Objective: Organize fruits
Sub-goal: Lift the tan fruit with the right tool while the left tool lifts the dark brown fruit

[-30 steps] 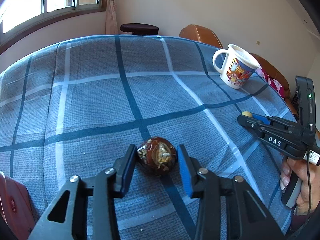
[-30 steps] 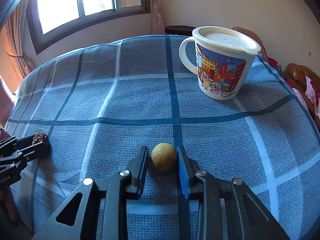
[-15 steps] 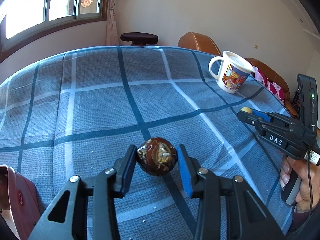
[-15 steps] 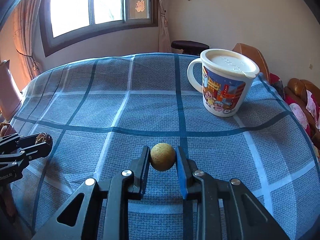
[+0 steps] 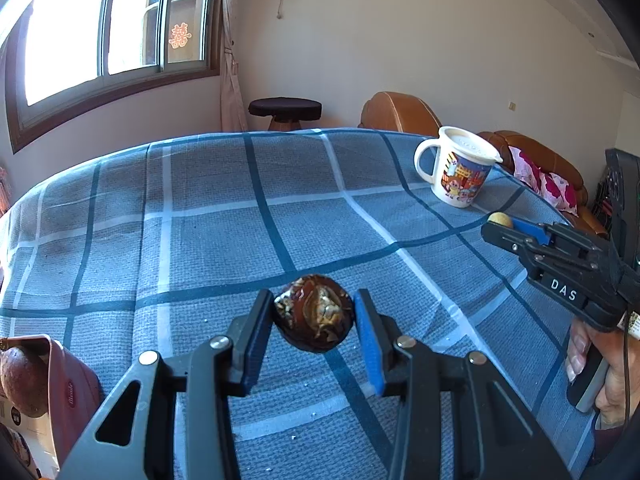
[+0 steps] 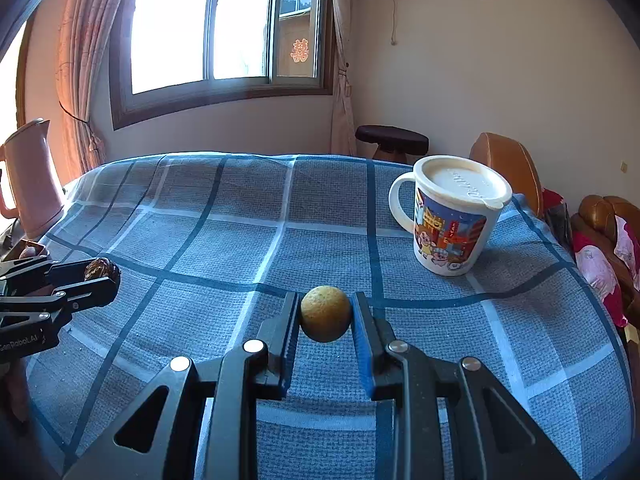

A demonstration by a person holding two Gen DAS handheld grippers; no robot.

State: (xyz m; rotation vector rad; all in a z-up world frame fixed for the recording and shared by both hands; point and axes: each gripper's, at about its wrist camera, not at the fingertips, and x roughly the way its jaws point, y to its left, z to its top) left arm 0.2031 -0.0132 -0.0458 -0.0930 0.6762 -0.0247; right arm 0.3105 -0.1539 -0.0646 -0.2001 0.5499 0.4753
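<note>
A dark brown, cracked round fruit (image 5: 314, 312) is clamped in my left gripper (image 5: 314, 316), lifted above the blue checked tablecloth (image 5: 224, 216). My right gripper (image 6: 326, 316) is shut on a small yellow round fruit (image 6: 326, 314), also held off the cloth. In the left wrist view the right gripper (image 5: 500, 226) shows at the right edge with the yellow fruit (image 5: 500, 219) at its tip, a hand on its handle. In the right wrist view the left gripper (image 6: 104, 276) reaches in from the left with the brown fruit (image 6: 100, 268).
A white cartoon-printed mug (image 6: 452, 216) with a lid stands at the table's far right. A pink box (image 5: 60, 392) with a brown fruit (image 5: 18, 380) sits at the near left edge. A pink jug (image 6: 28, 180) stands far left. Stool and brown chairs lie beyond the table.
Both grippers have risen from the cloth with their fruits and tilted upward, so more of the room and window shows. The fruits stay clamped.
</note>
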